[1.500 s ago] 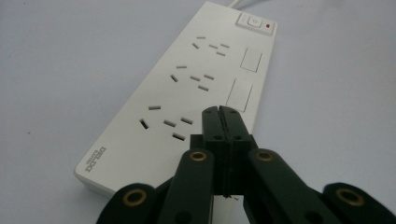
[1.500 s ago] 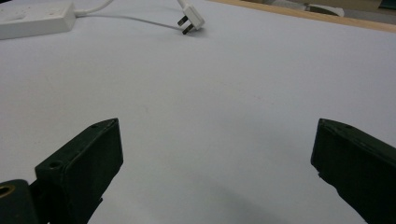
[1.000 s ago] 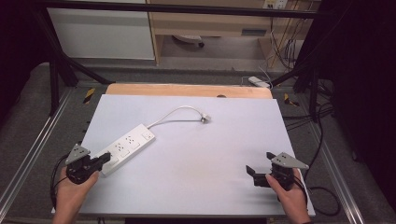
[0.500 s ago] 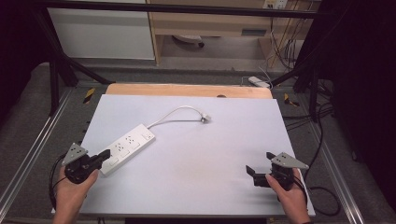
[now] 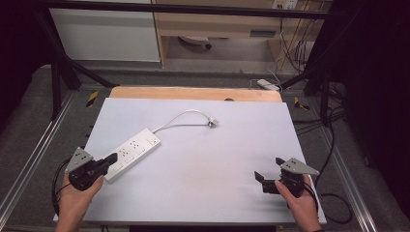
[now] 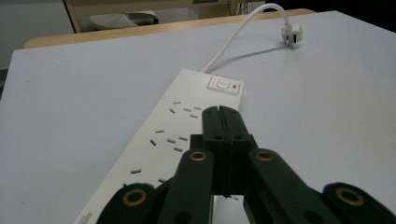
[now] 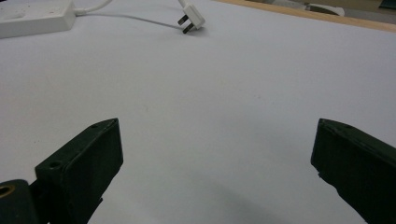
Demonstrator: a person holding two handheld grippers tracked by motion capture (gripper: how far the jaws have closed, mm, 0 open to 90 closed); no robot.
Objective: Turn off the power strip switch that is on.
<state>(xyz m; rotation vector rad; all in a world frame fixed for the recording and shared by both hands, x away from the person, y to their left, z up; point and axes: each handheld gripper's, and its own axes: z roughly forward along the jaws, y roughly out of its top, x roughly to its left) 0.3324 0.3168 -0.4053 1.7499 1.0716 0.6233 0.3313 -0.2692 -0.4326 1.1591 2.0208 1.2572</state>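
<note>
High view: the white power strip [image 5: 131, 149] lies diagonally on the left part of the white table [image 5: 232, 159]; its cord [image 5: 181, 116] curves toward the middle and ends in the plug [image 5: 212, 122], which lies loose on the surface. The left gripper [image 5: 112, 159] sits at the near end of the strip, its tips over that end; compared with a second ago it has edged slightly forward along the strip, while the strip itself has not shifted. The right gripper [image 5: 269, 175] rests at the near right of the table, well apart from strip and plug, unchanged in position.

Left gripper view: the jaws are pressed together with nothing between them; they stand over the socket face of the power strip [image 6: 187, 116], short of the switch [image 6: 224, 85]; whether the tips touch the casing cannot be told; the plug [image 6: 292, 34] lies farther off.

Right gripper view: the jaws stand wide apart over bare table, holding nothing; the plug [image 7: 192, 20] lies ahead, near the far edge of the frame.

Assessment: the small advance suggests the left gripper is placing itself to press or steady the strip; the plug is not yet handled.
</note>
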